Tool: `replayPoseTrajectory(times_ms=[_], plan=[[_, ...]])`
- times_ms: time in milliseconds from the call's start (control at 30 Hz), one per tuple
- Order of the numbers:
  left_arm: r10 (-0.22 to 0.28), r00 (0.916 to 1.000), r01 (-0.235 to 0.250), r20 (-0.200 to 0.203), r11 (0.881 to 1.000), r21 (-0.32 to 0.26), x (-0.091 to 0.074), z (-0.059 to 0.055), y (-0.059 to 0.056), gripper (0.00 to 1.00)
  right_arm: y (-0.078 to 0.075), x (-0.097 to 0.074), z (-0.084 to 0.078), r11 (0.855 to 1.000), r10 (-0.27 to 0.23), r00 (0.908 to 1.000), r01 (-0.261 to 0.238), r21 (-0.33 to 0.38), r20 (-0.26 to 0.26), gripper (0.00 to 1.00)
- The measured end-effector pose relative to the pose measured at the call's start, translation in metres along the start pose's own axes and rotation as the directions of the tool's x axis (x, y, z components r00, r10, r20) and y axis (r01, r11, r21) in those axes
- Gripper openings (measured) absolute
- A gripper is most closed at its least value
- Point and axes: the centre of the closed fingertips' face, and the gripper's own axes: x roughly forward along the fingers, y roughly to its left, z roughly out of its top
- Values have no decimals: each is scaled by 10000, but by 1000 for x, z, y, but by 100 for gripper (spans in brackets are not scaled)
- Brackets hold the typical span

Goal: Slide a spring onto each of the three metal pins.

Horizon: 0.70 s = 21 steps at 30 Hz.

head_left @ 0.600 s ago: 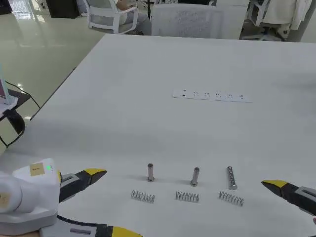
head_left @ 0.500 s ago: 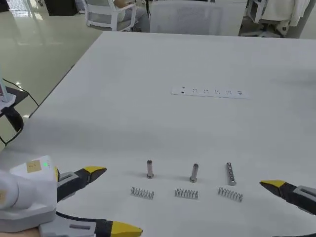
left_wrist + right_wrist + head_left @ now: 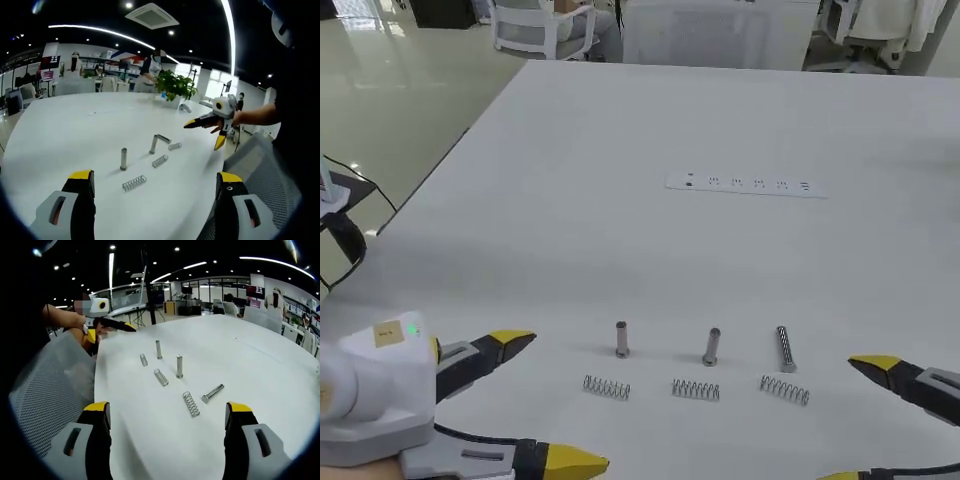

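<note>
The left tongs are spread wide with nothing between the yellow-tipped jaws, low over the near left corner of the white tabletop. In the left gripper view the same jaws rise apart at either side and hold nothing. The right tongs are just as wide open and hold nothing, at the near right edge of the tabletop, with one jaw pointing in toward the row of parts. Between the two tongs and touched by neither, three metal pins stand in a line across the tabletop. The left pin stands upright, the middle pin stands upright too, and the right pin lies on its side, as the right gripper view shows plainly. Just in front of each pin, nearer the person, a coil lies flat. The left spring, the middle spring and the right spring are all apart from their pins and from one another. Farther back, in the middle of the tabletop, sits a flush socket strip. Beyond the far edge there are white office chairs on a glossy floor.
</note>
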Motion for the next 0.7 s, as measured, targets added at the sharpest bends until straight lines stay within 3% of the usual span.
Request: replayPoseTrajectory(times_ms=[700], plan=[[50, 10000, -50, -50, 10000, -22, 0, -1, 2, 98, 1, -2, -1, 9999, 3, 10000, -4, -114, -74, 95]])
